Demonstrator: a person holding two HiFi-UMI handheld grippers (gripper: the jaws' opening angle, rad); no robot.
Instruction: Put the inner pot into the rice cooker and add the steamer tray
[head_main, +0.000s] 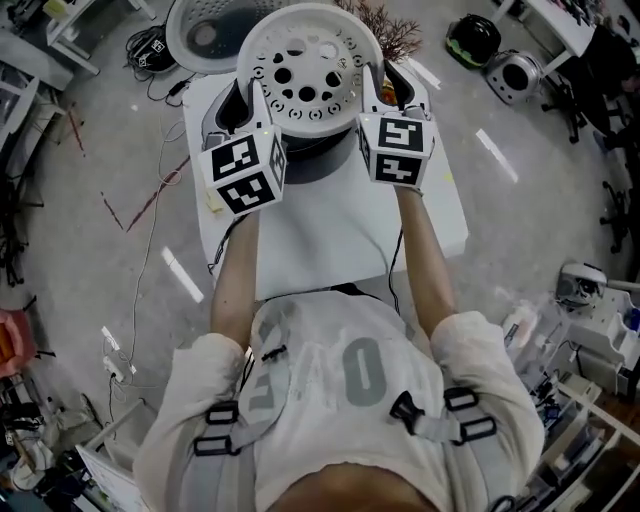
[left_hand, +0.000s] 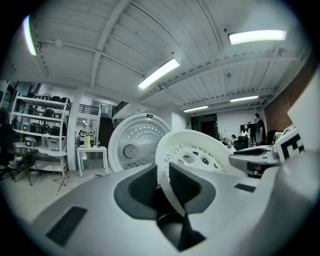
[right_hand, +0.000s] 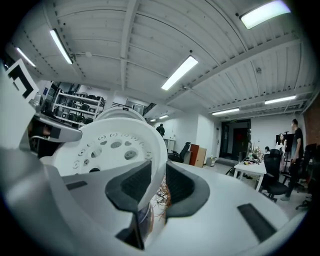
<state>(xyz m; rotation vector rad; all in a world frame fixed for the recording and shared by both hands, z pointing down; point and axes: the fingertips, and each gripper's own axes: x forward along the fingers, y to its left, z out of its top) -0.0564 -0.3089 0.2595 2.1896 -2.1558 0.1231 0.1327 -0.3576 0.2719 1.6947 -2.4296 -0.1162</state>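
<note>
At the upper left of the head view the grey-white domed lid (head_main: 200, 35) of the white rice cooker (head_main: 312, 155) stands thrown back, so its mouth lies open to you. Your left gripper (left_hand: 163, 181) is narrowed onto the left rim of the white round perforated plastic steamer tray (head_main: 310, 65), its pads pinching the thin wall. The tray hangs in the air at top centre, directly over the cooker's dark mouth, so by my reading the way in is straight down. Being round, it has no long axis to line up, only a level to keep. Your right gripper (right_hand: 156, 182) clamps the opposite rim the same way, so neither hand is nearer. Whether the inner pot already sits below I cannot tell, because the tray hides it. Room is tight: the lid is just behind, brown dry twigs (head_main: 392, 28) stand at upper right, and the edges of the white table (head_main: 330, 230) lie near on both sides
</note>
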